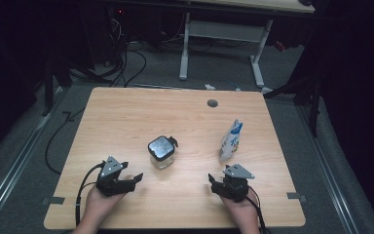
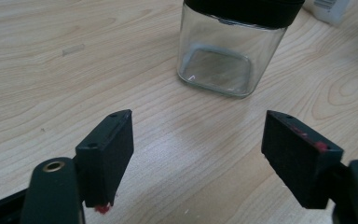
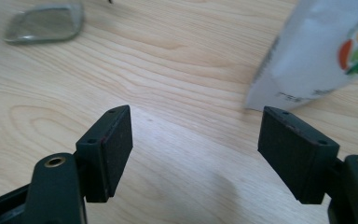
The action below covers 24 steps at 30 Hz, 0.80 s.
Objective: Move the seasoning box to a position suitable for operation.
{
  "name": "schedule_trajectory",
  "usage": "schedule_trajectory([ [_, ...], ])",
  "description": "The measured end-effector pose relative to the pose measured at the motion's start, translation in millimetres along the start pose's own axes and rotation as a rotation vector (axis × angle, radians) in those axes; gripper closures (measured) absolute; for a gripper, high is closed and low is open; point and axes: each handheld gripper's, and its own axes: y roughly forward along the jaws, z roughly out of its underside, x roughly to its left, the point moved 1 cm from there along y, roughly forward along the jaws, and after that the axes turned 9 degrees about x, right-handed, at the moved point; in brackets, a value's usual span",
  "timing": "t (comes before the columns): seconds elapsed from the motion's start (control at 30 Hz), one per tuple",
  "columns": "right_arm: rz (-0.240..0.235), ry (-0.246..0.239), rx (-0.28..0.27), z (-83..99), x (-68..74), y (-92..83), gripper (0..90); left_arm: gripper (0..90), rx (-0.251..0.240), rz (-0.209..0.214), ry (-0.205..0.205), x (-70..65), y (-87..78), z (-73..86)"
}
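Observation:
A square clear glass jar (image 1: 161, 152) with a black lid stands near the middle of the wooden table (image 1: 126, 117). To its right a white pouch (image 1: 231, 140) with blue print stands upright. My left gripper (image 1: 135, 179) rests near the front edge, left of the jar, open and empty. In the left gripper view the jar (image 2: 223, 56) stands just ahead of the spread jaws (image 2: 198, 140). My right gripper (image 1: 213, 184) sits below the pouch, open with nothing between its fingers. In the right gripper view the pouch (image 3: 317, 60) stands ahead to the right and the jar's base (image 3: 44, 23) is at upper left.
A round cable hole (image 1: 212, 103) sits near the table's far edge. Beyond the table, on the grey carpet, stand a white desk frame (image 1: 221, 44) and loose cables (image 1: 126, 63). Tape marks (image 1: 53, 200) lie on the floor by the front corners.

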Motion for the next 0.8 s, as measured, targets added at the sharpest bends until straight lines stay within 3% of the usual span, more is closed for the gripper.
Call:
schedule_trajectory([
  [0.13,0.003,-0.018,0.013,-0.5,2.7,0.8,30.6,26.7,-0.006,-0.014,-0.011,-0.3,-2.1,2.6],
  [0.23,-0.035,0.003,-0.017,0.0,2.2,-0.8,35.7,27.7,-0.008,-0.007,-0.019,1.0,-3.0,4.0],
  [0.4,-0.031,0.002,-0.050,0.2,4.8,-1.2,45.6,31.6,-0.016,-0.005,-0.020,4.7,-5.3,6.7],
  [0.67,-0.029,-0.044,-0.022,-3.1,12.0,1.9,43.7,36.3,-0.044,0.005,-0.009,8.2,-12.7,12.3],
  [0.8,-0.043,-0.031,0.007,-3.2,11.7,3.7,39.5,37.3,-0.045,0.006,-0.018,9.8,-12.5,12.8],
])
